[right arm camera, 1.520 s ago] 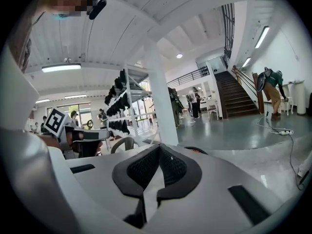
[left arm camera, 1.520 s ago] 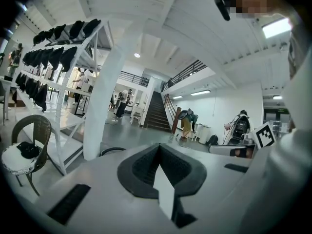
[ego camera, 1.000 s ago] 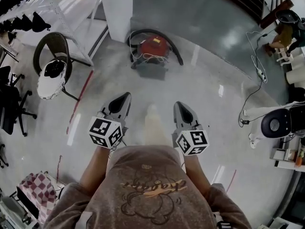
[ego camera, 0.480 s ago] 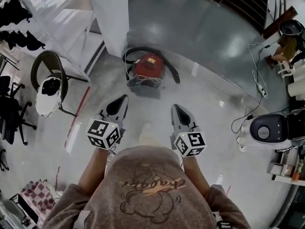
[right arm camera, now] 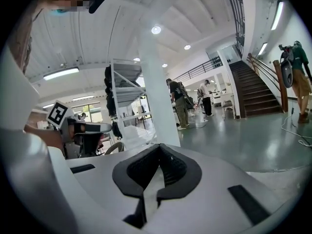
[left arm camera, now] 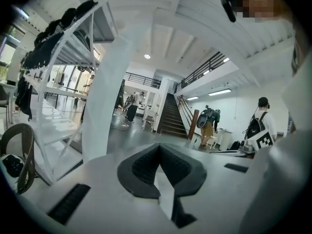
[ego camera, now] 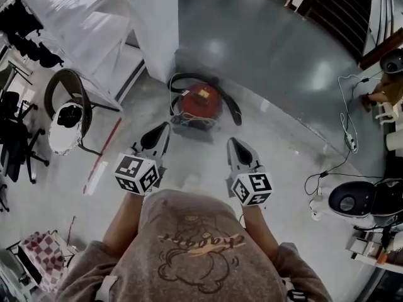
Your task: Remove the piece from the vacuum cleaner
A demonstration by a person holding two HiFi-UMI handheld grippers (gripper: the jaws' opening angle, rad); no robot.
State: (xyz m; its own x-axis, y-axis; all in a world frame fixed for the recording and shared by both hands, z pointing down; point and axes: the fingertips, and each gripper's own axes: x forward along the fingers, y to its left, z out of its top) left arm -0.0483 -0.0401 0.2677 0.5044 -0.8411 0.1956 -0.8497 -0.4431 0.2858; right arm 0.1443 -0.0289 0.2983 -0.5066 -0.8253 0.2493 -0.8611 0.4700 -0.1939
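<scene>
On the polished grey floor point(ego camera: 283, 68), just beside the white square pillar point(ego camera: 151, 24), sits the red drum-shaped vacuum cleaner point(ego camera: 201, 100), w/ a black curved hose point(ego camera: 232, 106) arcing round its far side and down its right flank. A pale cord point(ego camera: 189, 118) lies bunched at its near edge. Which piece must come off can't be told from here; prob. the hose. The left gripper point(ego camera: 163, 131) and right gripper point(ego camera: 233, 145) are both closed tight, pads meeting, nothing btwn them. The vacuum cleaner lies ahead of and below both, approx centred btwn the two tips, w/ the left tip a bit nearer in the head view. Both grippers point near level, over it, so neither gripper view shows it. My read: they need to dip and open first. The hose's lower end falls on the right gripper's side.
</scene>
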